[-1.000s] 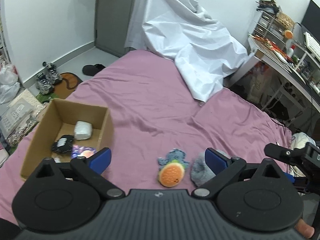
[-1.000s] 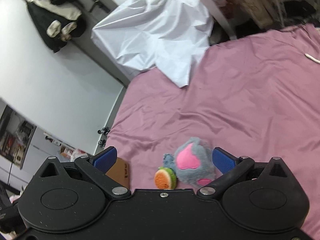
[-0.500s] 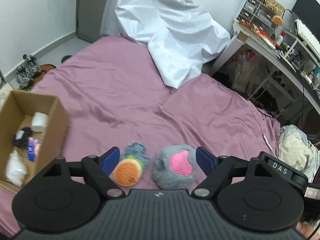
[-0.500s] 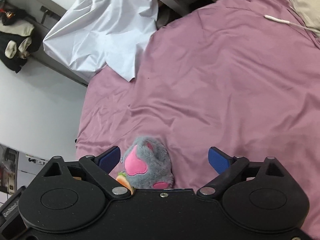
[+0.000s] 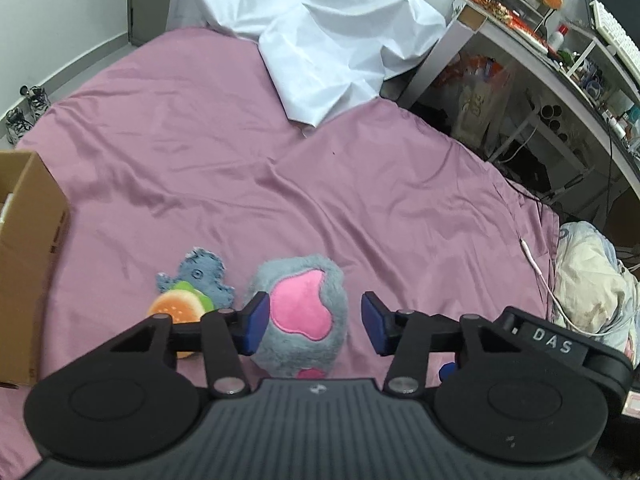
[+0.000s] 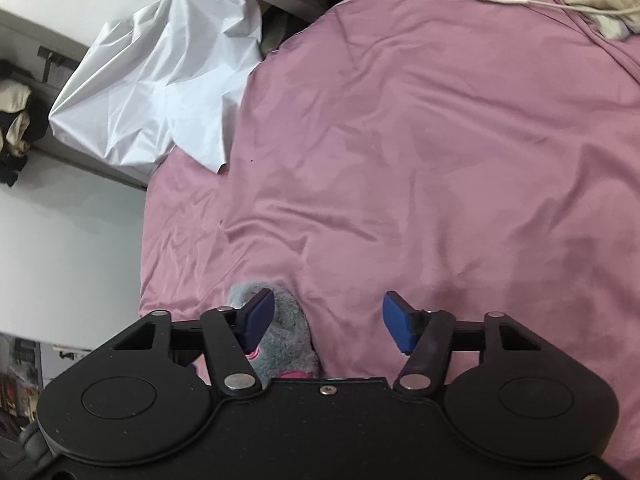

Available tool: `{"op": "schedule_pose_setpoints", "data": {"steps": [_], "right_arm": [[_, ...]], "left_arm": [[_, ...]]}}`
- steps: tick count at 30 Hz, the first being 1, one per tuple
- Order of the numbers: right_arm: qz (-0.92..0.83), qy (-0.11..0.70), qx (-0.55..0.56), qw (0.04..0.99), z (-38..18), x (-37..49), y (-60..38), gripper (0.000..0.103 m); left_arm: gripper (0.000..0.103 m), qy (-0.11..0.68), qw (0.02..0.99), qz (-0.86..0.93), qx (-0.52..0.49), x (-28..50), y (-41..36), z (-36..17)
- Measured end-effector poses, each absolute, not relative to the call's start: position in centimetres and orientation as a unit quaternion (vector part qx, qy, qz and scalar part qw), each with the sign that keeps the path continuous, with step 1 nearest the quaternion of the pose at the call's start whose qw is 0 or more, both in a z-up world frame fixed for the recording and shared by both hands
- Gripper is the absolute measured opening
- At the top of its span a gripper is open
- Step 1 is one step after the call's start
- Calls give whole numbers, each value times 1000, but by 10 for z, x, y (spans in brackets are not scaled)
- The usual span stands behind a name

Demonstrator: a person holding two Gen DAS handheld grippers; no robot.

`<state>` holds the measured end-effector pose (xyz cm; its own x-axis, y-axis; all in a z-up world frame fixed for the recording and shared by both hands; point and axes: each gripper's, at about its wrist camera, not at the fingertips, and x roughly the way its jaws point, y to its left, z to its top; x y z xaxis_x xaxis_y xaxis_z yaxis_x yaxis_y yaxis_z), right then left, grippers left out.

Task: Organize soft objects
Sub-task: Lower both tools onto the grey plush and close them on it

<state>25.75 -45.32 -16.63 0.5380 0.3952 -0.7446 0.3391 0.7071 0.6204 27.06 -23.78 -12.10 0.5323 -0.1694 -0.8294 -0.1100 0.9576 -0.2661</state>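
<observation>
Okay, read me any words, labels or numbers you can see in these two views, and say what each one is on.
"DAS" — white letters on the black body of the right gripper, seen in the left wrist view.
Dark print on the side of the cardboard box — too blurred to read.
Markings on the pale bag under the desk — too small to read.
Right wrist view: no readable text.
</observation>
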Motion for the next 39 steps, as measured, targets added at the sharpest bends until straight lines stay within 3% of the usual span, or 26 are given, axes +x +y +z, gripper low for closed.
{"op": "schedule_pose_setpoints", "data": {"steps": [20, 39], "right_arm": [[17, 482, 398, 780, -170, 263, -456, 58], [66, 515, 370, 771, -177, 280, -404, 52]], "left_arm": [[48, 480, 866, -22, -139, 278, -248, -142], [45, 496, 849, 22, -183, 277, -188, -160]]}}
